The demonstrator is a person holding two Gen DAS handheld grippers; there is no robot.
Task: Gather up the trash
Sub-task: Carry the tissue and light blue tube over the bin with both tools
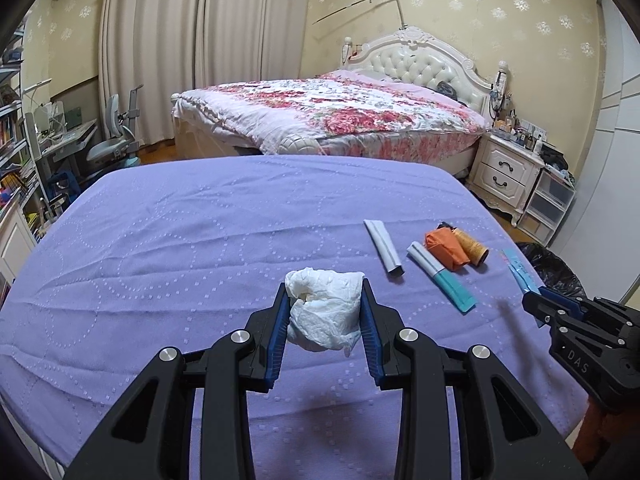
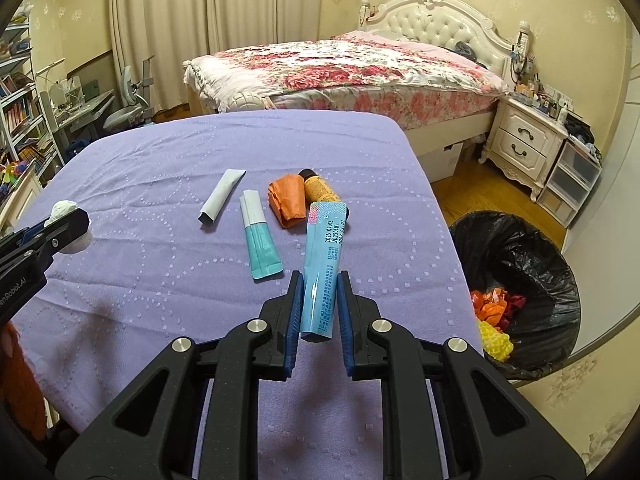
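Tongs (image 1: 324,304) pinching crumpled tissue (image 1: 324,312), flat sachet (image 2: 322,272)

White tissue wad (image 1: 324,312); light-blue sachet (image 2: 322,272); lilac dotted-circle tablecloth (image 1: 180,240); orange wrapper (image 2: 289,200); black bin bag (image 2: 520,248).

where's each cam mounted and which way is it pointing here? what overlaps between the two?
Left wrist: sits on the left gripper, looks forward over the purple tablecloth toward the bed; its own fingers clamp a white tissue wad; the right gripper shows at the right edge.
Right wrist: sits on the right gripper, same heading but further right, with the trash bin in view; its fingers clamp a light blue sachet; the left gripper shows at the left edge.
Shared: tablecloth, bed, grey sachet, teal sachet, orange wrapper.
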